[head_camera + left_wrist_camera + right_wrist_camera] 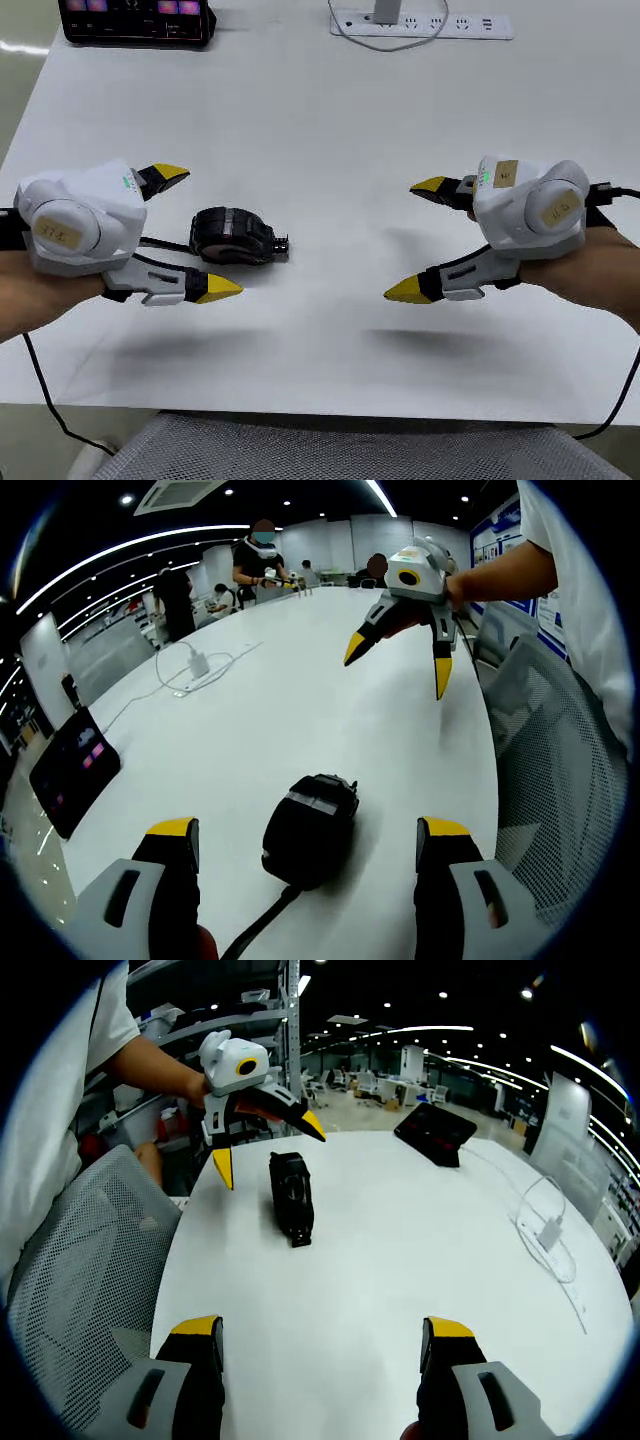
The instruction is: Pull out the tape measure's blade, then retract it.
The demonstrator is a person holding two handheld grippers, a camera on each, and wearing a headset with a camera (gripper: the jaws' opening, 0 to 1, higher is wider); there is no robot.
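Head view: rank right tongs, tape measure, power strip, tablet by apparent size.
1. right tongs, clearly largest.
2. tablet, tape measure, power strip: too close to rank. The tablet is cut off by the frame, and it and the strip sit farther back.

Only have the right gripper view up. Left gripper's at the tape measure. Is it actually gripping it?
Observer: No. In the left gripper view the left gripper is open. The tape measure lies between its jaws with a gap on each side.
Operator: Anything behind the tape measure? I only see its front end.
Observer: A black strap runs from its back end toward the left gripper.
Operator: How does the right one look from outside?
Observer: In the head view the right gripper is open and held above the table, with its shadow on the surface beneath.
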